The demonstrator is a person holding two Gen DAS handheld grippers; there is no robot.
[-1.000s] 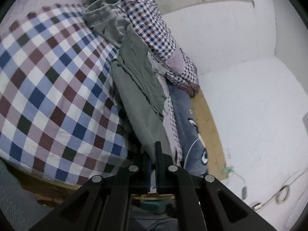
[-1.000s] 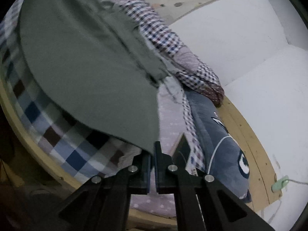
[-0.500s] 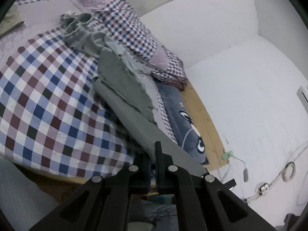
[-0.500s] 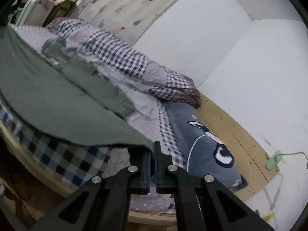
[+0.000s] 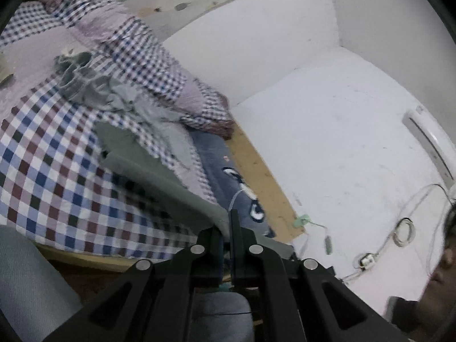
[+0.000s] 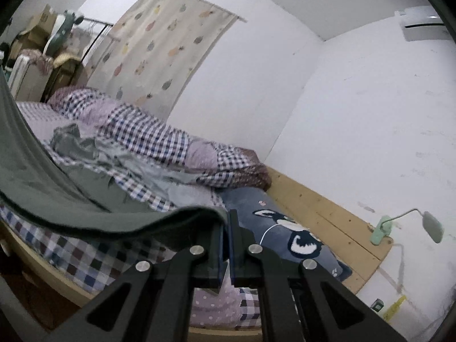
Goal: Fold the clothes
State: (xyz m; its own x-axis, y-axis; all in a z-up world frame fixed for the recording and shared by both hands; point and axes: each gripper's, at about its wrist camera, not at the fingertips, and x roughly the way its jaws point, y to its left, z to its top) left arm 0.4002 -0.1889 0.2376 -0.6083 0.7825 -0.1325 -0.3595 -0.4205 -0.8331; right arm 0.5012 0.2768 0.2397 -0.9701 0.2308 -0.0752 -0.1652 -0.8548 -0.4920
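Since the earlier frames, both grippers have risen, lifting the green garment [image 6: 85, 216] off the checked bedspread [image 5: 42, 154]. Its far end stays on the bed, blurred; the right view's left edge cuts off the raised span. Left gripper [image 5: 226, 228]: fingers clamped on the garment's edge. Right gripper [image 6: 226, 228]: fingers pinched on its hem, with the contact point hidden by cloth.

Green garment held up over the bed

The right gripper [image 6: 226, 225] pinches the hem of a dark green garment [image 6: 85, 213], which sags leftward above the checked bedspread [image 6: 85, 259]. A blue cartoon pillow [image 6: 287, 228] lies beside the wooden bed edge [image 6: 327, 208].
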